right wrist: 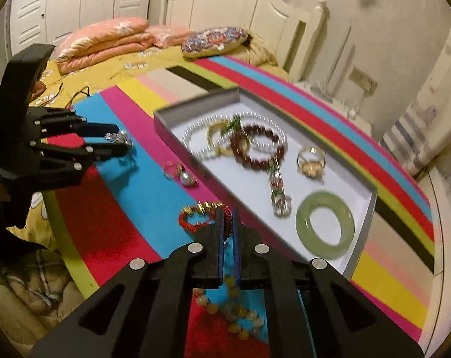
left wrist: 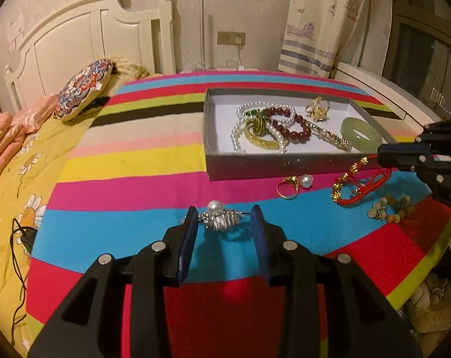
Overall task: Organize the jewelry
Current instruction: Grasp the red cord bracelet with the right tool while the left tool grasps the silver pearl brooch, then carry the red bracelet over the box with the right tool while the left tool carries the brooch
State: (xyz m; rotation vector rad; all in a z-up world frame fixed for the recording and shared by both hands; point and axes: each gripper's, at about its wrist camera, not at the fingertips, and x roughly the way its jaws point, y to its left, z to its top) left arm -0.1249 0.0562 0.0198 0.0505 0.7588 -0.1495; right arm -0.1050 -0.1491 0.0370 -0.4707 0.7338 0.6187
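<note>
My left gripper (left wrist: 224, 216) is shut on a silver pearl brooch (left wrist: 221, 219), held just over the blue stripe; in the right wrist view the left gripper (right wrist: 122, 144) holds the same brooch (right wrist: 118, 137) at the left. My right gripper (right wrist: 229, 213) is shut on a red cord bracelet with gold beads (right wrist: 195, 217); in the left wrist view the right gripper (left wrist: 379, 152) holds the bracelet (left wrist: 359, 188) by its upper end. The grey tray (left wrist: 255, 168) (right wrist: 195, 101) holds a pearl necklace (left wrist: 240, 131), a dark red bead bracelet (left wrist: 297, 131), gold pieces and a jade bangle (left wrist: 361, 134) (right wrist: 324, 223).
A gold ring (left wrist: 288, 188) and a pearl earring (left wrist: 306, 180) lie on the striped cloth in front of the tray. A yellowish bead bracelet (left wrist: 389, 208) (right wrist: 234, 313) lies near the table's edge under my right gripper. Behind are a bed, a round cushion (left wrist: 82, 89) and a black cable (left wrist: 19, 238).
</note>
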